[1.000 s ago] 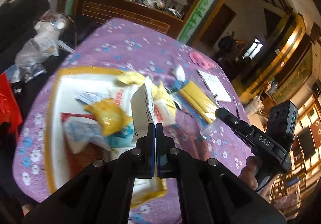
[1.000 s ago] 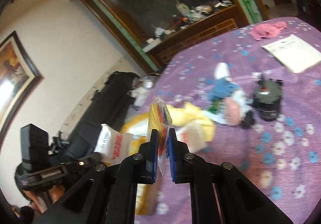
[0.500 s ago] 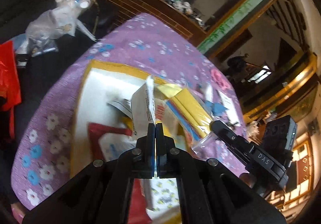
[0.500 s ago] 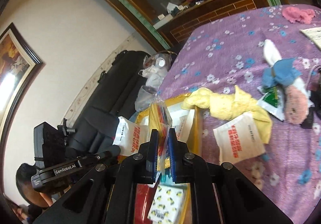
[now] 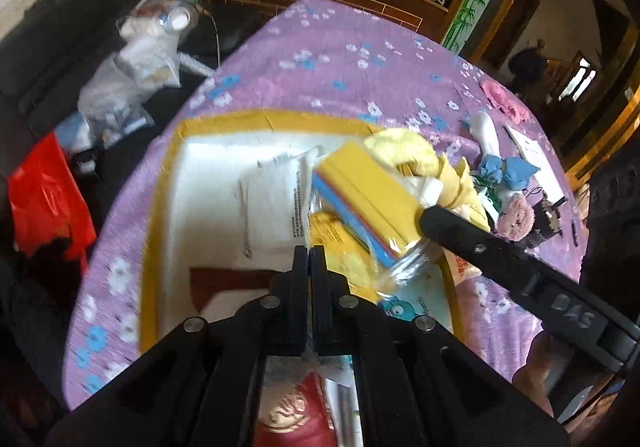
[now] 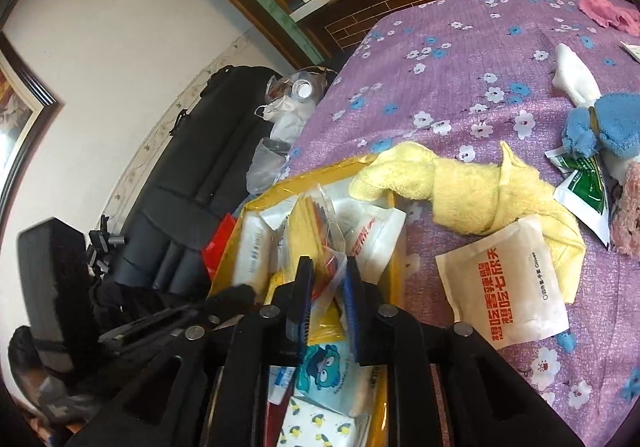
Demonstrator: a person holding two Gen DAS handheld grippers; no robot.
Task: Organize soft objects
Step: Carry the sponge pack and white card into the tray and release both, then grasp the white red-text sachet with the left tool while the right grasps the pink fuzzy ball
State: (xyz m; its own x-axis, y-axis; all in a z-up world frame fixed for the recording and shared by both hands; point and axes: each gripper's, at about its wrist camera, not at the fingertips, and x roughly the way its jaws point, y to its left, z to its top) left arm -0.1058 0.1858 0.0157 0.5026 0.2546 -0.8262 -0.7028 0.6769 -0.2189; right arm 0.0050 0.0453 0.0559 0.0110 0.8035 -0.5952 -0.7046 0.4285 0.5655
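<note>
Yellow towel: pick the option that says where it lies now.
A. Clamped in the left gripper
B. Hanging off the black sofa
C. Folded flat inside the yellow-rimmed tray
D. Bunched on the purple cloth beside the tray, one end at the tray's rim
D. In the right wrist view the yellow towel lies rumpled on the purple cloth, its left end reaching the rim of the tray; no gripper holds it.

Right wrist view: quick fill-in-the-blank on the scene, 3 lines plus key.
1. The right gripper's jaws stand apart around a clear bag of ____ cloths.
2. That bag hangs over the ____-rimmed box.
3. The rolled yellow towel lies on the ____ floral tablecloth.

Missing words: yellow; yellow; purple
</note>
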